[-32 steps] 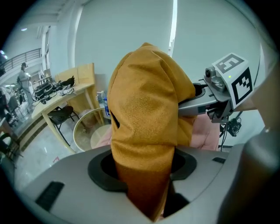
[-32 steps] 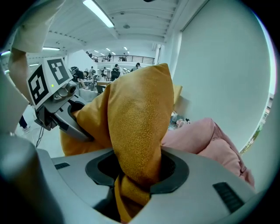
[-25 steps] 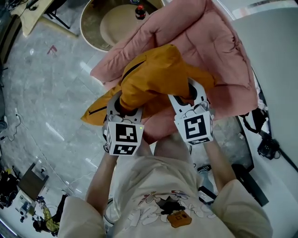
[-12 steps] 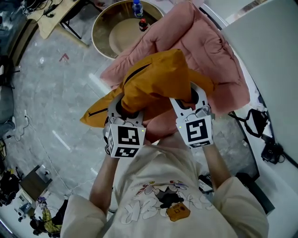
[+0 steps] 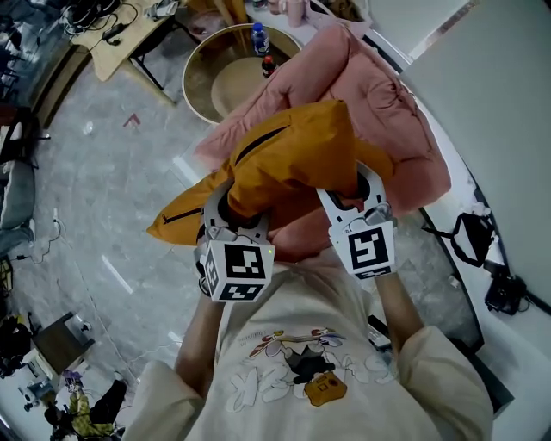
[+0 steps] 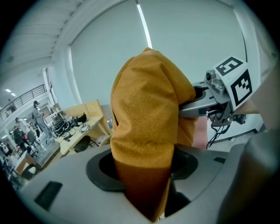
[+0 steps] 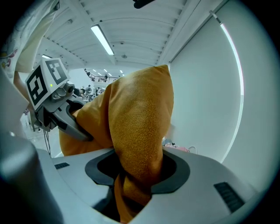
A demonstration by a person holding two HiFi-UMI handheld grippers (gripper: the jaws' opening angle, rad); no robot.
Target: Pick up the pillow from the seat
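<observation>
The left gripper and right gripper are each clamped on the near edge of the orange pillow. The pillow is held over the pink seat, its long axis slanted from lower left to upper right in the head view, with one corner pointed upward.

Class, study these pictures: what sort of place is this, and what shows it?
Probably a big open lab or office: a desk piled with cables, a polished stone floor, ceiling strip lights.
</observation>
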